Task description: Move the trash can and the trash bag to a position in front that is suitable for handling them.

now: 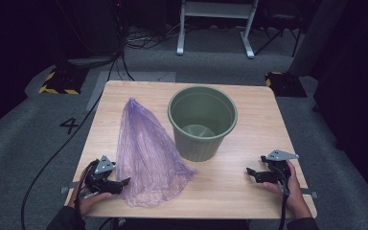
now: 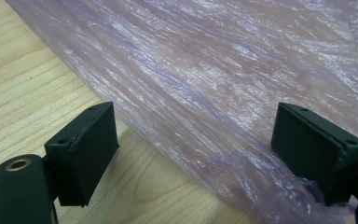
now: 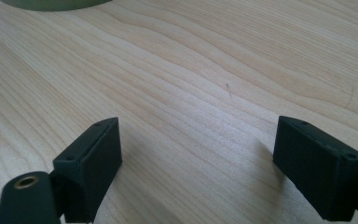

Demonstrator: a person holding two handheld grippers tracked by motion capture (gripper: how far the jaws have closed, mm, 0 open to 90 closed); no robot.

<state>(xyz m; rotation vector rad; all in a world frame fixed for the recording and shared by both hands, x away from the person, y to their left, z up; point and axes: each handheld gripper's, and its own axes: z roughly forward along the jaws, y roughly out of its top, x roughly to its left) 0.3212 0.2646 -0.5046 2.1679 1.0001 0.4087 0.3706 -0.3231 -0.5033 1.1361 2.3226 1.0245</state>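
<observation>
Dark floor with cables surrounds the pale wooden table [image 1: 249, 187] where you work. Your left gripper [image 1: 122, 182] has its jaws spread wide and holds nothing; it lies low at the near left edge, with one jaw already touching the border of the thin purple crinkled plastic bag [image 1: 146, 158]. Your right gripper [image 1: 250, 173] is also wide apart and empty, over bare wood near the right edge. The bag lies flat on the table, just beside the round green ribbed plastic bin [image 1: 202, 122], its near corner reaching toward the bin's base. The bin stands upright and looks empty inside. I judge that nothing is done yet: you must first grasp the bag, open it, and fit it into the bin.
</observation>
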